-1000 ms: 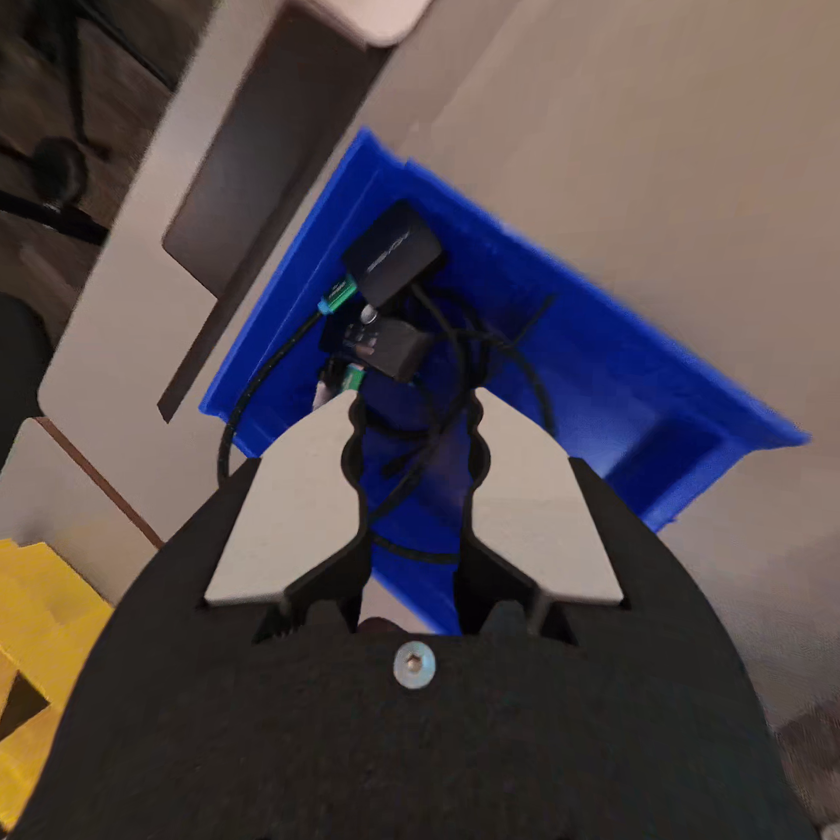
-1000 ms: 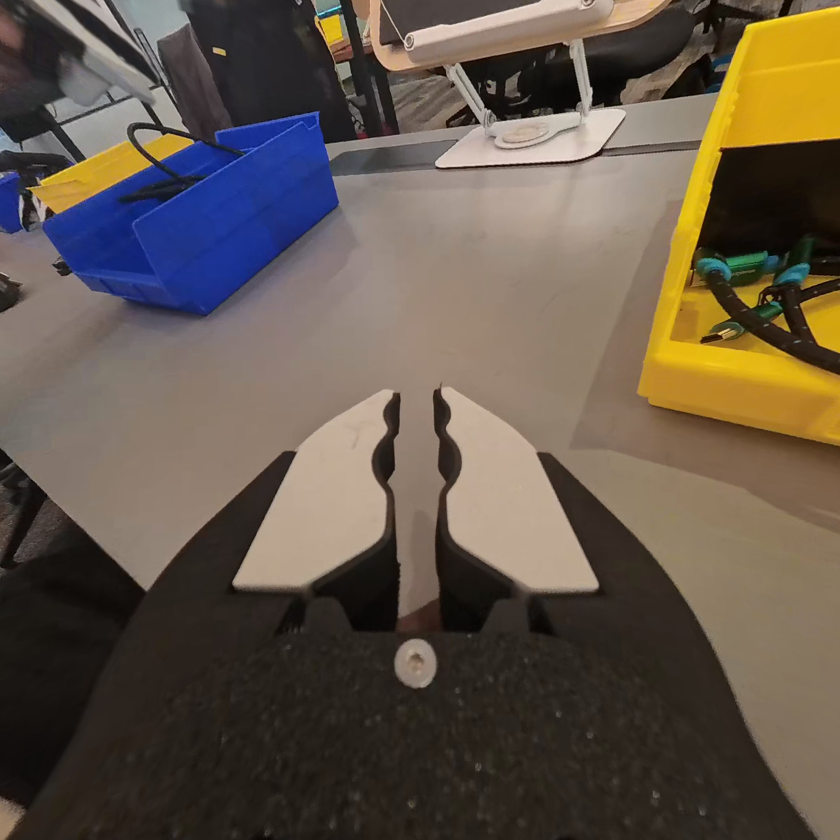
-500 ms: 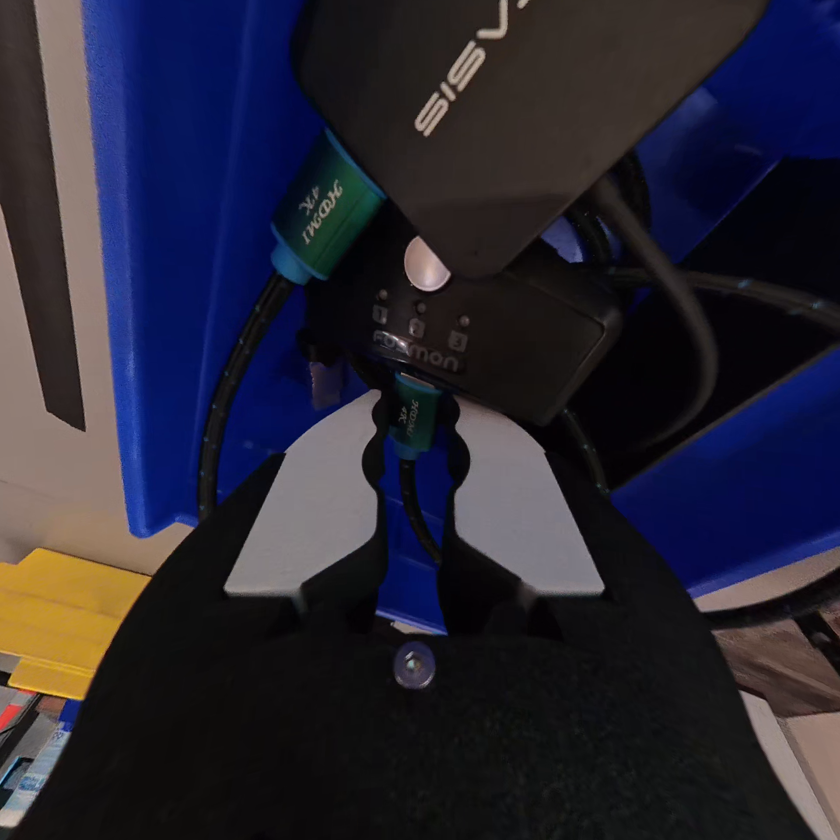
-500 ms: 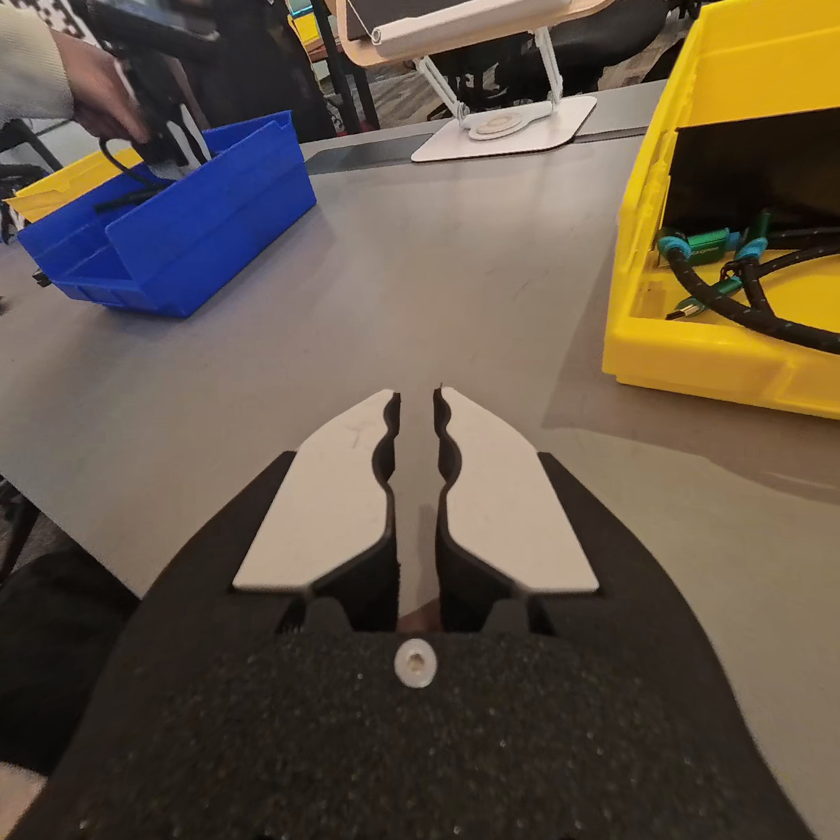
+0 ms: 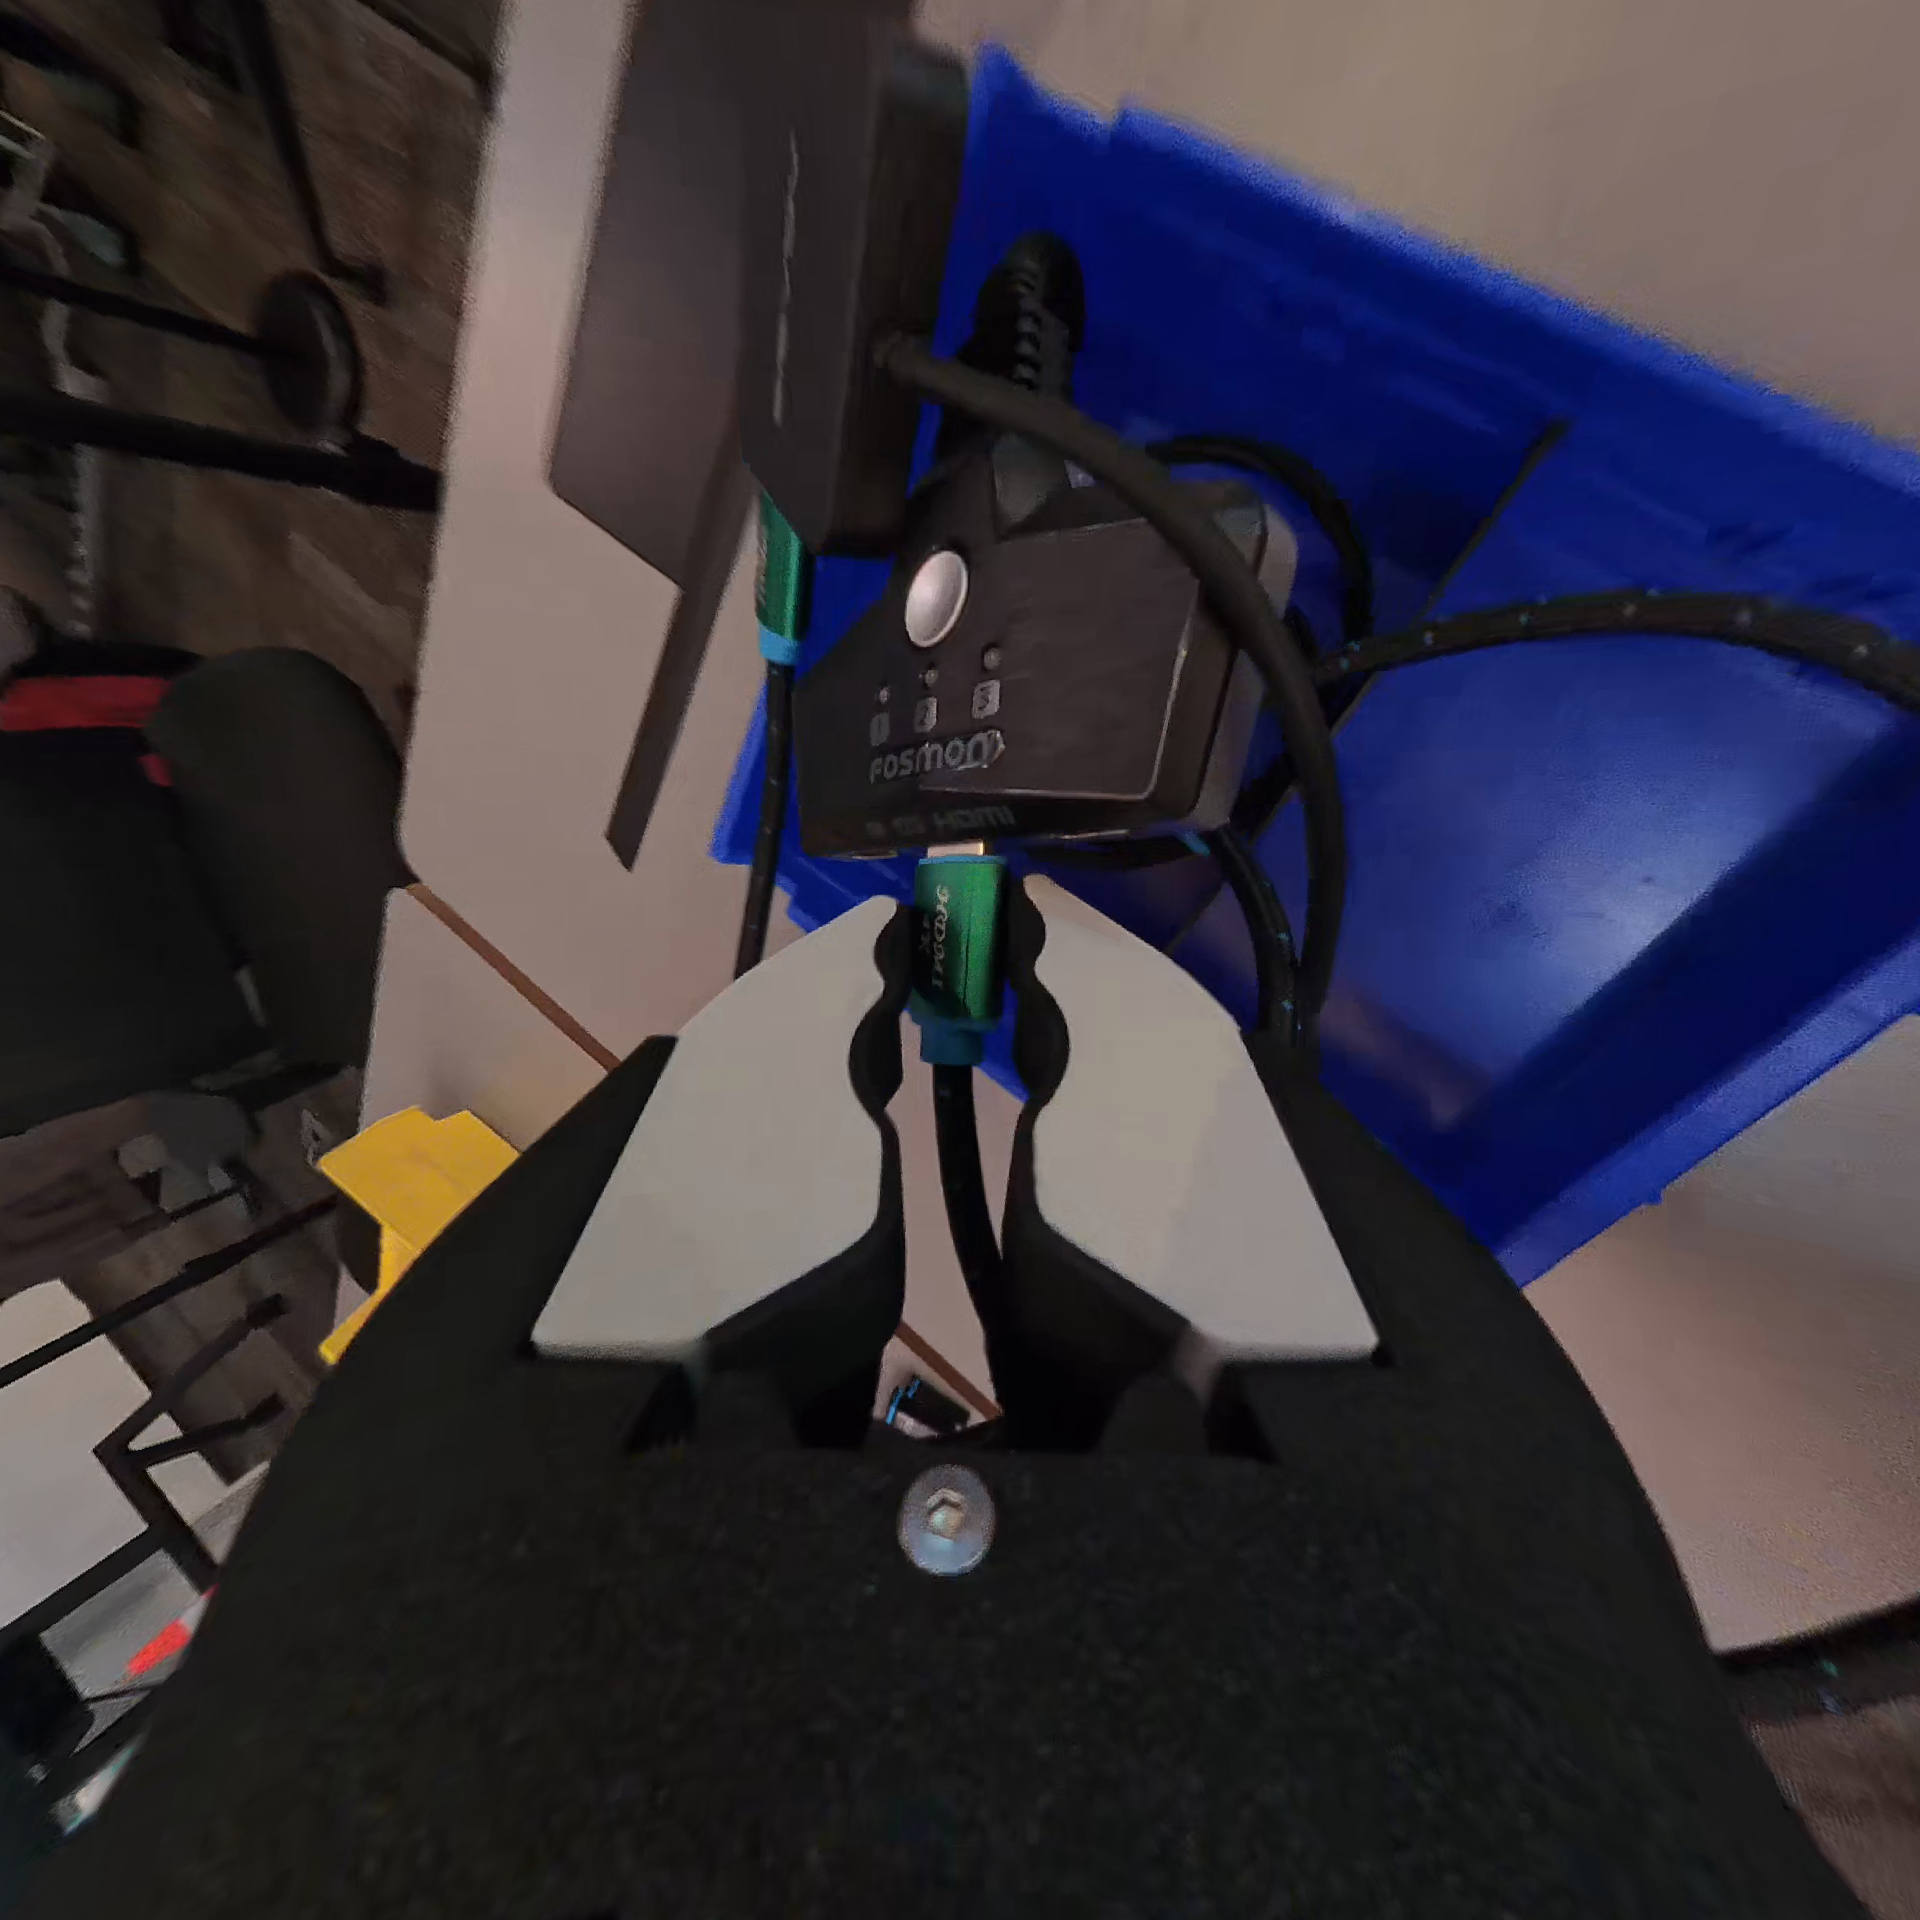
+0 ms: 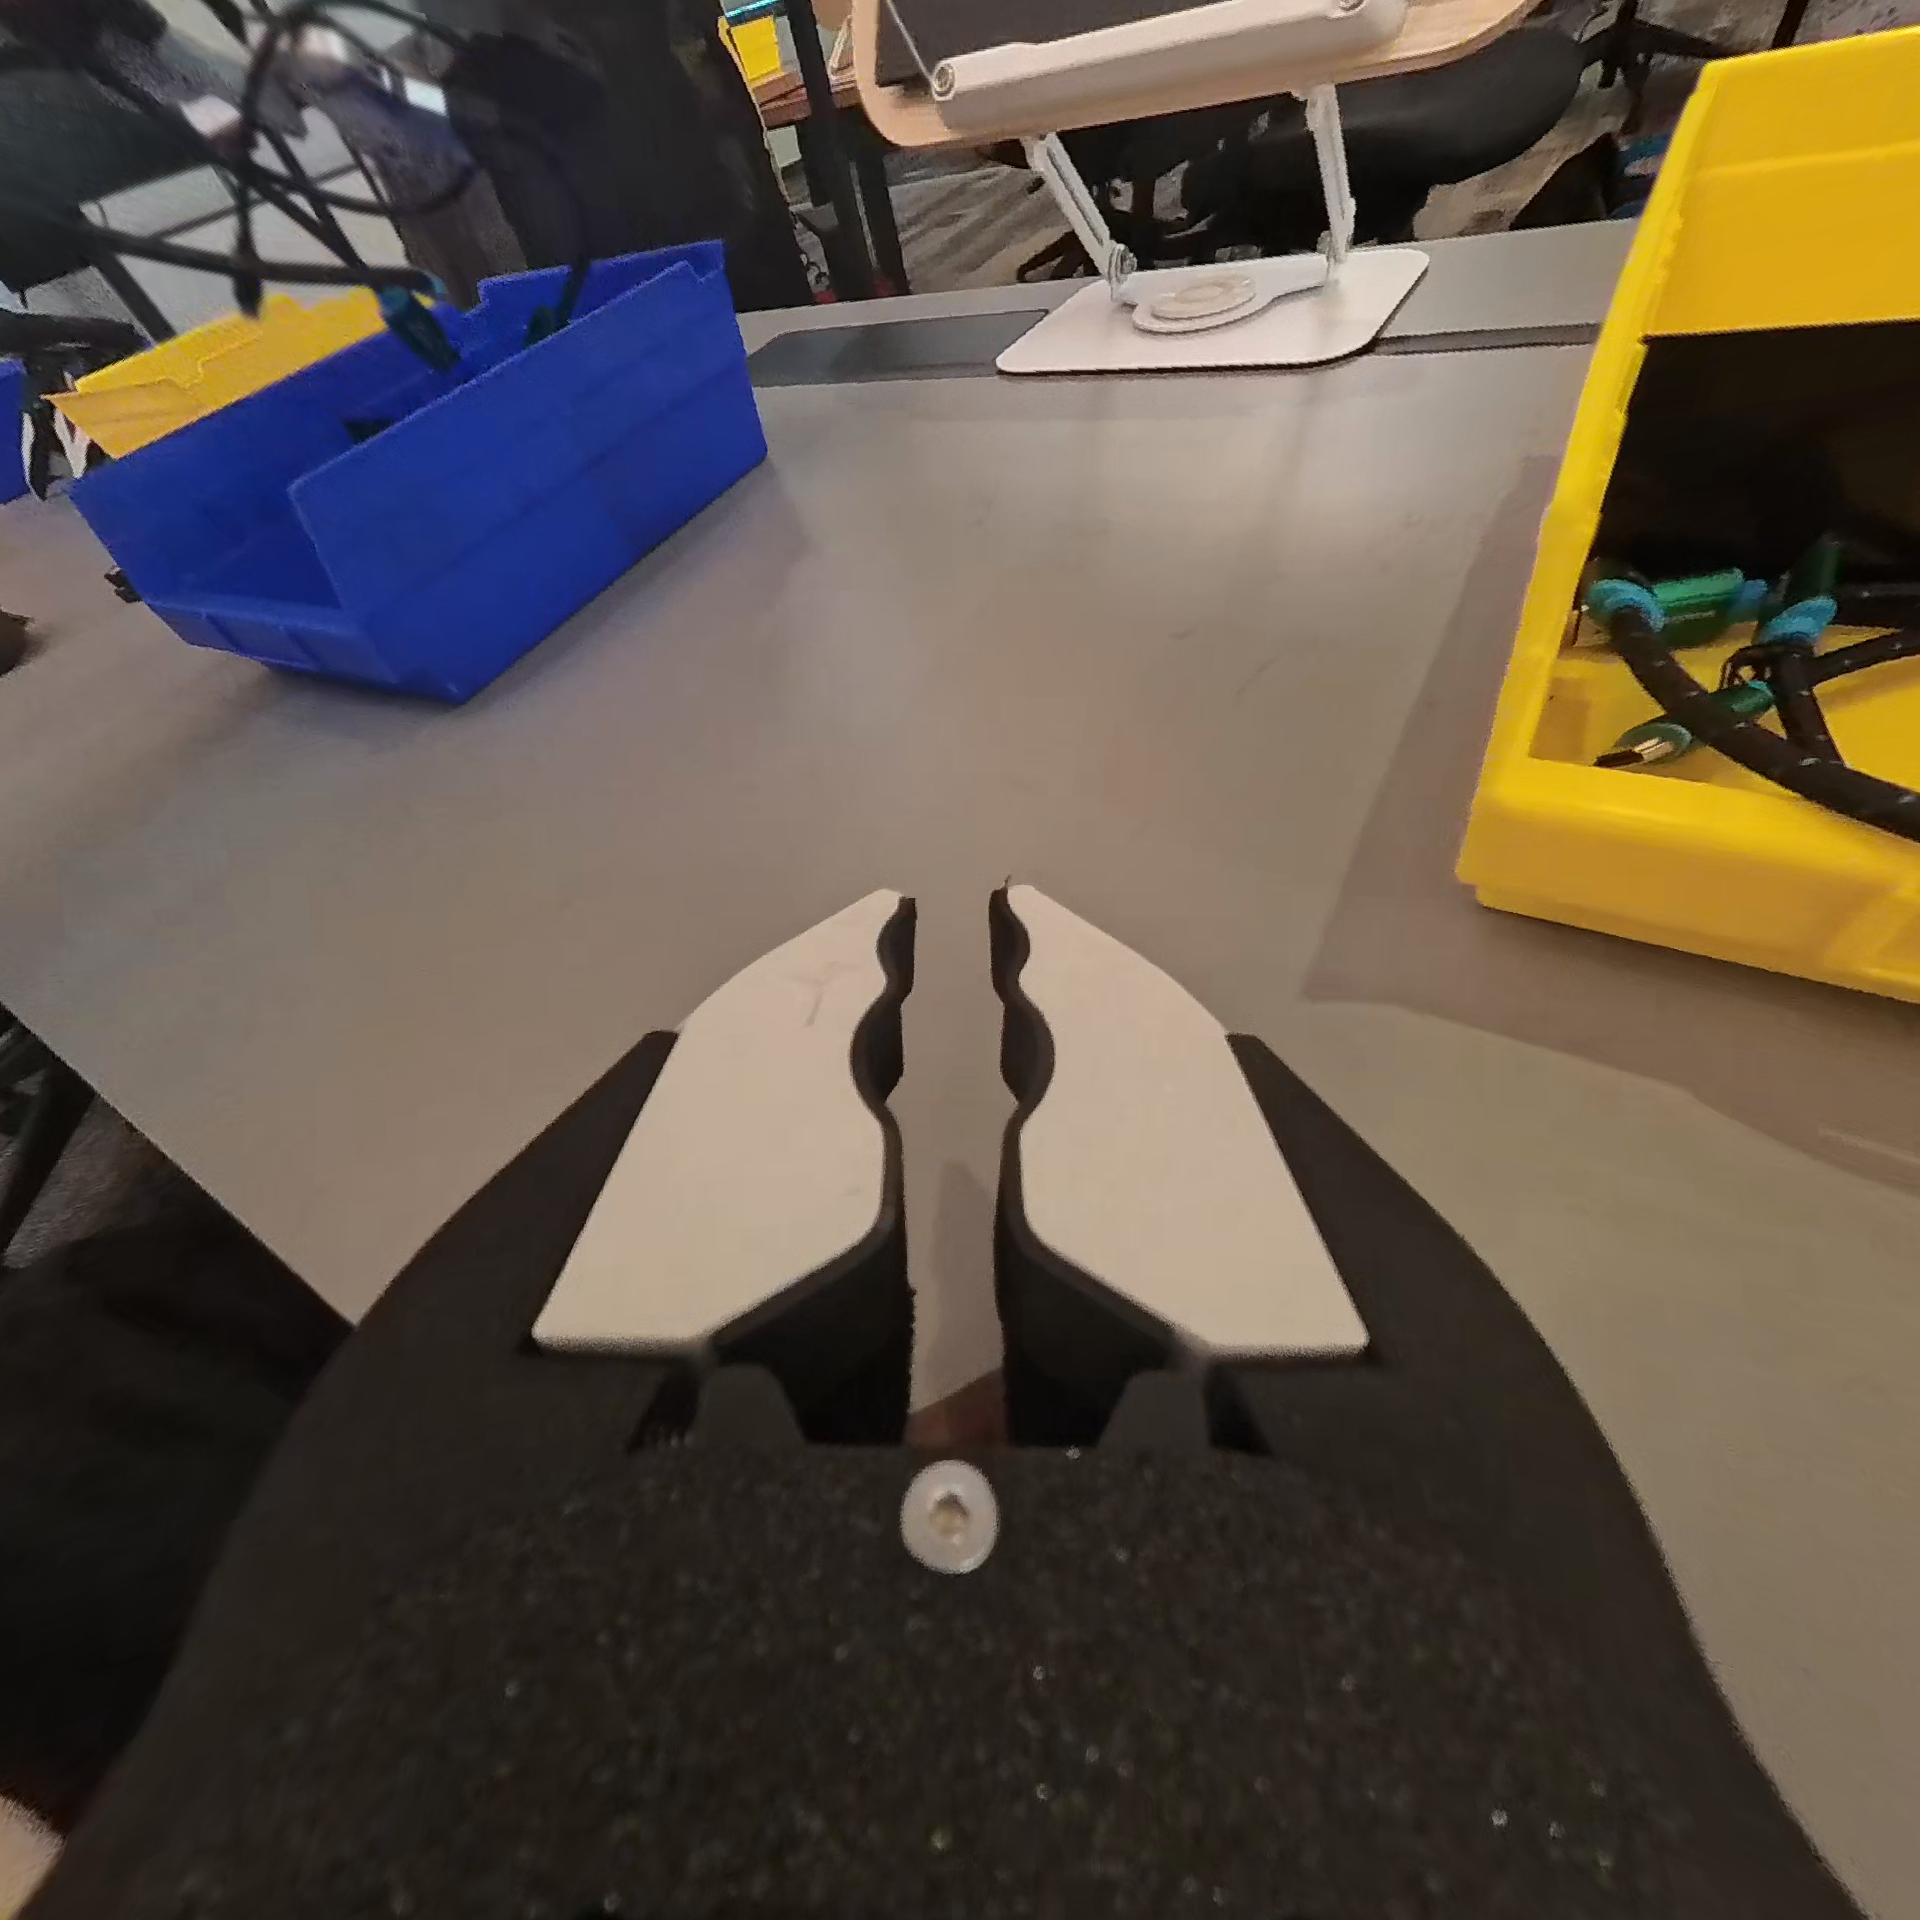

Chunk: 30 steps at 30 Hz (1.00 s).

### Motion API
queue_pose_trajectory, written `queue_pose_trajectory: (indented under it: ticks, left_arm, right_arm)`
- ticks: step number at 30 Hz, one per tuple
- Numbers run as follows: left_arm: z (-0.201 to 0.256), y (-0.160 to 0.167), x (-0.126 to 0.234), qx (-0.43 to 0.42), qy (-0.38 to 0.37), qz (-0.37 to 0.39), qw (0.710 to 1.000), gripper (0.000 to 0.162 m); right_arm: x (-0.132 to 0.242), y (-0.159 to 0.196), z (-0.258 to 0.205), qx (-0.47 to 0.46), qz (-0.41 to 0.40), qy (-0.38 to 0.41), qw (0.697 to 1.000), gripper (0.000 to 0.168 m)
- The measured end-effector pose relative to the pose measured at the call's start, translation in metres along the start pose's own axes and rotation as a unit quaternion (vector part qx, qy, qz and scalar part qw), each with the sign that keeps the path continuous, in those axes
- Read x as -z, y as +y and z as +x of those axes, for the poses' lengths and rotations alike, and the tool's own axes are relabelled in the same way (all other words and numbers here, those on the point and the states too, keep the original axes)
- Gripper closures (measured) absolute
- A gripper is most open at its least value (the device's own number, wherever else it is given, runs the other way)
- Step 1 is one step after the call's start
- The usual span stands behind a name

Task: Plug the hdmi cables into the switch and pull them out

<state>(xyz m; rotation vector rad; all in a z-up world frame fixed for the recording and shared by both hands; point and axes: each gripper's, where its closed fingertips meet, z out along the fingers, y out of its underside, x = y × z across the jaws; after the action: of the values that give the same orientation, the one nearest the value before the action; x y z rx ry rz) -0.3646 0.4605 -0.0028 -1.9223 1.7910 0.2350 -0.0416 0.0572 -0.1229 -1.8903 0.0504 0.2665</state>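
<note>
In the left wrist view my left gripper (image 5: pixel 958 935) is shut on a green HDMI plug (image 5: pixel 961 961) that sits in a port of a small black switch (image 5: pixel 1018 675). The switch hangs lifted above the blue bin (image 5: pixel 1610 779). A second black box (image 5: pixel 727 260) with another green plug (image 5: pixel 781 582) hangs beside it, with black cables (image 5: pixel 1278 665) looped around. My right gripper (image 6: pixel 951 904) is shut and empty, low over the grey table (image 6: pixel 1039 644). Blurred cables (image 6: pixel 312 208) dangle above the blue bin (image 6: pixel 468 520) at the far left.
A yellow bin (image 6: pixel 1683 810) at the right holds several more HDMI cables (image 6: pixel 1704 727) with green plugs. A white laptop stand (image 6: pixel 1216 312) stands at the table's back. Another yellow bin (image 6: pixel 208 364) lies behind the blue one; it also shows in the left wrist view (image 5: pixel 416 1195). My right fingertips sit around 55 centimetres from my left ones.
My left gripper dropped into the blue bin, shut on the green plug, and has lifted the switch and its cables up out of the bin. The right gripper stayed shut and shifted slightly.
</note>
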Motion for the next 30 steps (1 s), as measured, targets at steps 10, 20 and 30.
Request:
queue_pose_trajectory:
  ticks: [10, 20, 30]
  left_arm:
    - [0.037, -0.057, 0.095, 0.063, 0.101, 0.232, 0.965, 0.146]
    - [0.008, -0.134, 0.225, 0.098, 0.116, 0.468, 0.87, 0.147]
    - [0.013, -0.176, 0.219, 0.075, 0.097, 0.441, 0.889, 0.147]
  right_arm:
    - [-0.002, 0.003, -0.011, 0.042, -0.006, 0.002, 0.999, 0.155]
    - [-0.004, 0.003, -0.013, 0.067, -0.008, 0.013, 0.998, 0.155]
    - [0.003, 0.006, -0.012, 0.066, -0.01, 0.012, 0.998, 0.155]
